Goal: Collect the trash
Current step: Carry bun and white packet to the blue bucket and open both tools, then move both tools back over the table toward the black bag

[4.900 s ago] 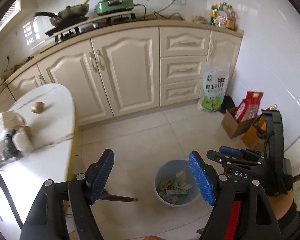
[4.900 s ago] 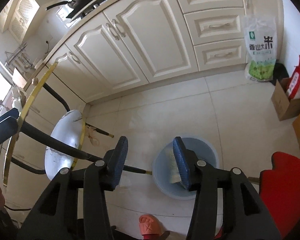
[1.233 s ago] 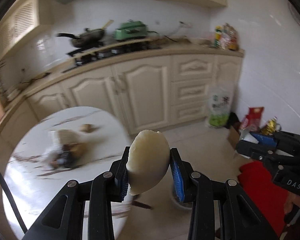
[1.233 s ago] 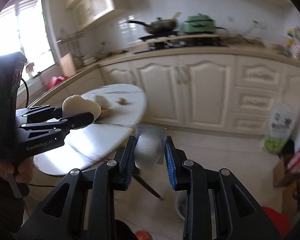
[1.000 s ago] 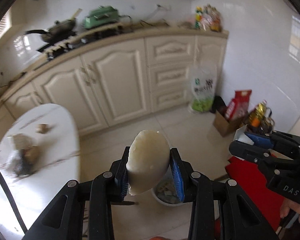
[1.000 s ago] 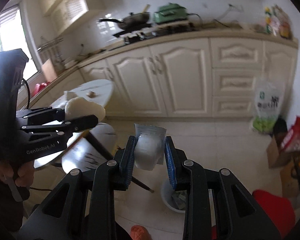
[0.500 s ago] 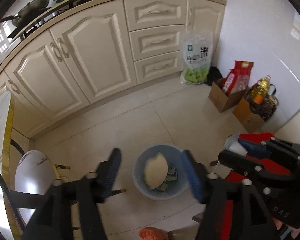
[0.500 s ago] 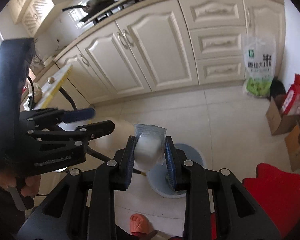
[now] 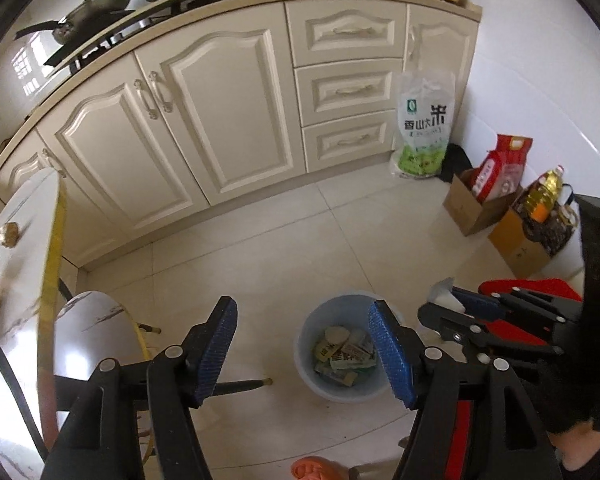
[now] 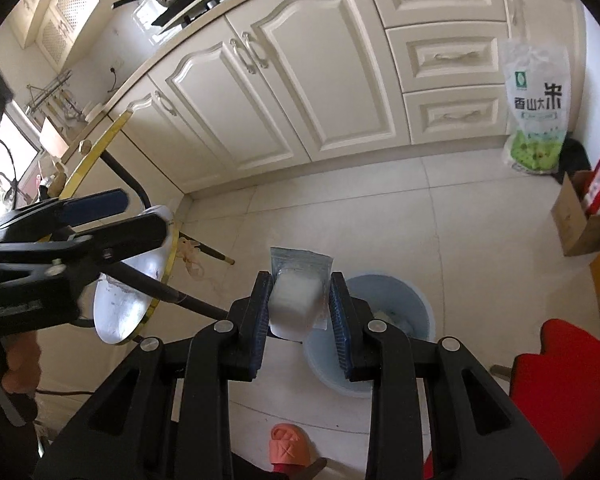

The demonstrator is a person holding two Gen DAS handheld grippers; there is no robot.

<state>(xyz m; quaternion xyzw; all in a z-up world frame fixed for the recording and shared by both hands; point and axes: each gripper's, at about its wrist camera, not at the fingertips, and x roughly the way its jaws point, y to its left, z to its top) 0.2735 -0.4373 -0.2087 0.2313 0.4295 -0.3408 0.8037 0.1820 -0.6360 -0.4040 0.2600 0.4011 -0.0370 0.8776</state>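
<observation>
The left gripper point(image 9: 304, 348) hovers with its blue-padded jaws apart and empty. Just below it stands a round pale-blue plastic bin point(image 9: 312, 320) of wrappers on the tiled floor point(image 9: 284, 240). The right gripper point(image 10: 300, 308) is clamped on a clear packet holding a white block point(image 10: 296, 296) — directly above that bin.

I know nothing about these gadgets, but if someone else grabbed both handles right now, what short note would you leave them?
Left gripper: open, nothing between its blue pads, above the floor beside the bin.
Right gripper: shut on a clear packet with a white block, hanging over the near edge of the blue bin.
Bin: on the floor tiles, already holding wrappers and a pale round piece.
Done: some trash is in the bin.
Left: open the right gripper over the bin to drop the packet. Small brown bits still lie on the white table and probably need fetching next.
</observation>
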